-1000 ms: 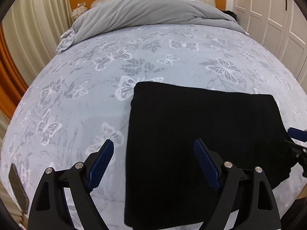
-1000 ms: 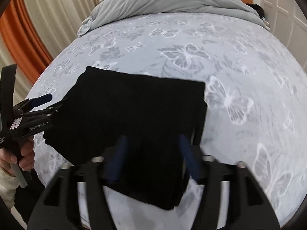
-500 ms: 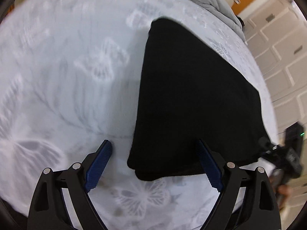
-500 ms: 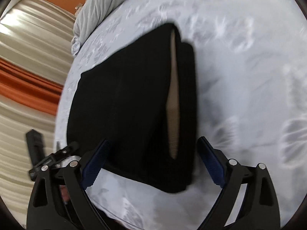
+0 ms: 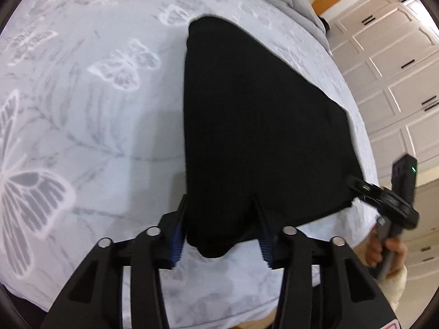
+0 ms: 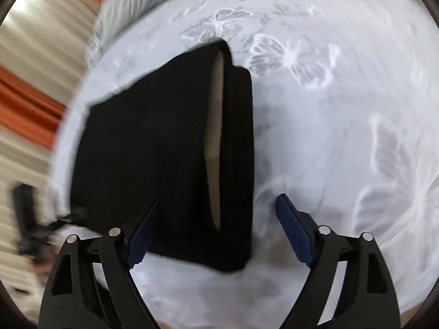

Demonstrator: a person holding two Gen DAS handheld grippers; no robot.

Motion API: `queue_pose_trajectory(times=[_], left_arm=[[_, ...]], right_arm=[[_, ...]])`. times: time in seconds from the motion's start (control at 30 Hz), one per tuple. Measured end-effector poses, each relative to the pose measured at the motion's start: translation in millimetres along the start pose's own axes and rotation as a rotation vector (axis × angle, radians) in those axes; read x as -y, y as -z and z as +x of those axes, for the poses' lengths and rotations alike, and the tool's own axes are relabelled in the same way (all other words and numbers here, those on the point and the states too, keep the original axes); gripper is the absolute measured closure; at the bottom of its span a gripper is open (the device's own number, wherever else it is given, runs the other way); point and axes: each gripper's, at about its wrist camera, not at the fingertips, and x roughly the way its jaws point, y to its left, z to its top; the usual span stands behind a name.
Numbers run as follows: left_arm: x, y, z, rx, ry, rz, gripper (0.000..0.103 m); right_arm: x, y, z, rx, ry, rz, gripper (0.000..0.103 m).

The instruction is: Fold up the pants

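Left claw just narrowed onto the black pants' near corner on the bed, right claw still spread, so another fold's probably starting.

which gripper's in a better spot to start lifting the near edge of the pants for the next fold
Left. The left gripper has closed in on the near corner of the black pants, while the right gripper is wide open, only straddling its corner.

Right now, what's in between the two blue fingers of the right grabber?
In the right wrist view, the near corner of the folded black pants lies between the right gripper's open fingers, with butterfly bedsheet filling the rest.
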Motion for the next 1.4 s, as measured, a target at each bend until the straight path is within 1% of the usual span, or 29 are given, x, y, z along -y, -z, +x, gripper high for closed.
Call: queue_pose_trajectory(times=[0.03, 0.07, 0.1, 0.13, 0.17, 0.2, 0.27, 0.3, 0.33, 0.37, 0.4, 0.47, 0.5, 0.53, 0.6, 0.67, 0.8, 0.87, 0.93, 1.0, 1.03, 1.1, 1.13, 1.17, 1.2, 1.3, 1.33, 1.37, 1.4], left_arm=[[3.2, -0.6, -5.9, 0.021, -0.004, 0.016, 0.053], [8.0, -0.4, -14.7, 0.059, -0.019, 0.039, 0.045], [16.1, 0.5, -28.1, 0.139, -0.059, 0.075, 0.041], [21.5, 1.2, -34.8, 0.188, -0.093, 0.102, 0.036], [30.1, 1.8, -40.3, 0.235, -0.135, 0.138, 0.035], [36.6, 2.1, -41.8, 0.257, -0.161, 0.164, 0.034], [49.8, 4.1, -38.2, 0.276, -0.2, 0.211, 0.03], [53.3, 4.4, -34.4, 0.269, -0.201, 0.218, 0.03], [57.7, 6.7, -30.0, 0.254, -0.202, 0.222, 0.03], [55.9, 3.2, -26.8, 0.242, -0.205, 0.222, 0.03], [56.4, 3.3, -22.1, 0.228, -0.215, 0.221, 0.03], [54.2, 4.6, -10.9, 0.2, -0.278, 0.222, 0.025], [49.1, 0.1, -4.1, 0.179, -0.317, 0.223, 0.025], [45.1, -4.3, 3.6, 0.157, -0.344, 0.222, 0.023], [33.2, -3.9, 7.7, 0.133, -0.33, 0.204, 0.022], [29.2, -6.1, 0.5, 0.139, -0.314, 0.186, 0.021], [35.7, -15.1, -33.8, 0.236, -0.222, 0.14, 0.021], [42.2, -28.5, -38.7, 0.254, -0.22, 0.143, 0.02], [45.9, -46.2, -34.3, 0.262, -0.237, 0.125, 0.02], [46.8, -66.2, -19.2, 0.219, -0.263, 0.109, 0.02], [44.9, -73.6, -10.7, 0.19, -0.264, 0.099, 0.021], [37.5, -81.4, 3.6, 0.145, -0.27, 0.069, 0.021], [31.3, -84.9, 13.2, 0.118, -0.281, 0.043, 0.021], [28.2, -87.2, 20.5, 0.099, -0.284, 0.033, 0.021], [26.1, -88.8, 25.8, 0.086, -0.283, 0.028, 0.021], [20.7, -92.9, 37.9, 0.093, -0.295, 0.023, 0.018], [18.5, -92.7, 41.1, 0.093, -0.294, 0.022, 0.015], [13.9, -93.3, 45.0, 0.088, -0.293, 0.011, 0.011], [10.9, -94.1, 46.7, 0.088, -0.287, 0.001, 0.01]], right_arm=[[-6.5, 9.1, -11.6, 0.033, 0.015, -0.06, 0.022], [-11.2, 18.3, -18.4, 0.054, 0.02, -0.099, 0.022], [-13.2, 27.1, -22.1, 0.062, 0.013, -0.122, 0.022], [-14.8, 36.8, -22.1, 0.066, 0.005, -0.139, 0.022], [-16.6, 42.5, -16.1, 0.057, 0.037, -0.151, 0.024], [-18.9, 44.3, -5.9, 0.04, 0.094, -0.165, 0.03], [-20.9, 39.7, 9.5, 0.023, 0.19, -0.204, 0.037], [-26.0, 38.2, 13.4, 0.041, 0.22, -0.223, 0.045], [-31.0, 36.9, 10.5, 0.061, 0.21, -0.231, 0.064], [-33.2, 34.8, 3.0, 0.085, 0.215, -0.231, 0.07], [-31.3, 32.1, -4.4, 0.127, 0.23, -0.223, 0.07], [-14.2, 28.3, 4.4, 0.093, 0.292, -0.18, 0.069], [-5.2, 28.9, 8.6, 0.081, 0.295, -0.148, 0.056], [-3.8, 29.9, 3.7, 0.091, 0.277, -0.136, 0.056], [-7.3, 32.5, -7.7, 0.112, 0.29, -0.152, 0.053], [-9.9, 36.4, -22.0, 0.126, 0.271, -0.122, 0.052], [-45.1, 34.8, -46.3, 0.213, 0.273, -0.186, 0.052], [-62.9, 14.5, -53.2, 0.247, 0.264, -0.226, 0.053], [-80.5, 6.1, -60.2, 0.269, 0.29, -0.268, 0.053], [-88.7, -1.8, -67.9, 0.278, 0.309, -0.282, 0.047], [-90.9, -5.2, -70.8, 0.269, 0.326, -0.286, 0.038], [-89.9, -11.3, -82.5, 0.308, 0.324, -0.272, 0.038], [-90.6, -15.0, -84.7, 0.315, 0.282, -0.269, 0.037], [-96.2, -21.5, -80.1, 0.304, 0.232, -0.292, 0.037], [-105.3, -30.4, -69.4, 0.28, 0.21, -0.328, 0.043], [-127.8, -54.5, -26.0, 0.187, 0.168, -0.435, 0.05], [-129.8, -61.7, -10.3, 0.163, 0.181, -0.455, 0.052], [-126.3, -69.5, 6.2, 0.143, 0.227, -0.468, 0.052], [-111.2, -80.4, 31.6, 0.122, 0.318, -0.462, 0.052]])
